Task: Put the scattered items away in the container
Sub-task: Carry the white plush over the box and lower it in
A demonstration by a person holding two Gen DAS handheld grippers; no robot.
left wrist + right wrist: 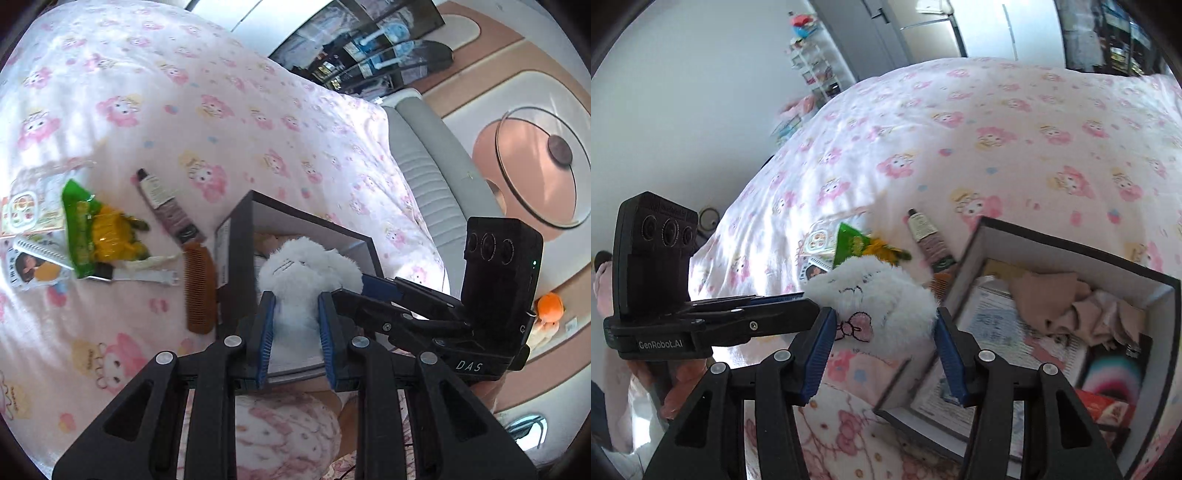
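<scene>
A white fluffy plush (pixel 306 269) with a pink bow (pixel 855 326) hangs above the near corner of the dark open box (pixel 306 218). My left gripper (pixel 296 299) is shut on it, its blue pads sunk into the fur on both sides. In the right wrist view the left gripper (pixel 809 301) holds the plush's left end. My right gripper (pixel 885 315) stands wide around the plush, and its pads only brush the fur. The box (pixel 1071 240) holds a beige cloth (pixel 1060 295), papers and a red packet (pixel 1108 406). On the bedspread lie a green and yellow packet (pixel 96 229), a tube (pixel 162 206) and a brown comb (pixel 201 288).
A white comb (pixel 40 251) and a sticker card (pixel 26 210) lie further left on the pink patterned bedspread. The grey padded bed edge (pixel 432 177) runs on the right, with a round glass table (pixel 539 162) and an orange toy (pixel 550 306) on the floor beyond. A hand (pixel 679 380) holds the left gripper.
</scene>
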